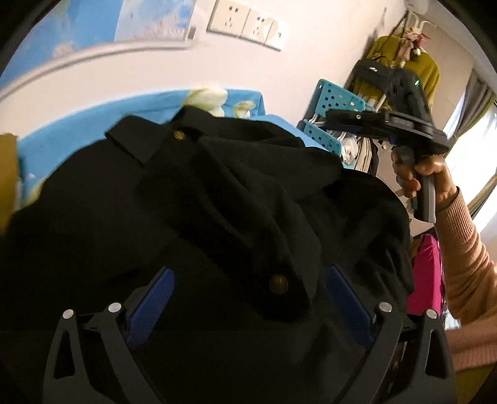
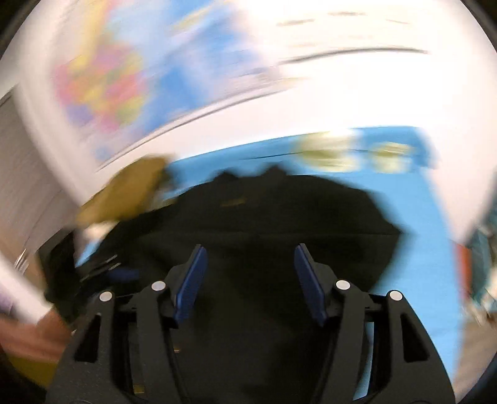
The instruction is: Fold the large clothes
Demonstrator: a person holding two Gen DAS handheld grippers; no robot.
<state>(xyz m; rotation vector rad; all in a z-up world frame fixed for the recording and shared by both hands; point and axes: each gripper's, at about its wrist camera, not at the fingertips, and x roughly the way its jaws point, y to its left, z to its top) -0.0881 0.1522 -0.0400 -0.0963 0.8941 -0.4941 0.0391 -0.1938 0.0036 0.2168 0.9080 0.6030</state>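
Note:
A large black coat (image 1: 192, 199) with brass buttons lies bunched on a blue sheet (image 1: 62, 130). My left gripper (image 1: 248, 298) is open, its blue pads wide apart, with coat fabric heaped between and over them. My right gripper (image 1: 320, 130) shows in the left wrist view at the coat's far right edge, held in a hand. In the blurred right wrist view the right gripper (image 2: 250, 279) is open and empty above the coat (image 2: 279, 217). The blue sheet (image 2: 419, 248) also shows there.
A white wall with sockets (image 1: 248, 23) and a map (image 2: 108, 80) stands behind the bed. A rack with yellow clothing (image 1: 400, 65) and a pink item (image 1: 425, 273) are at the right. A mustard-coloured garment (image 2: 130, 192) lies at the left.

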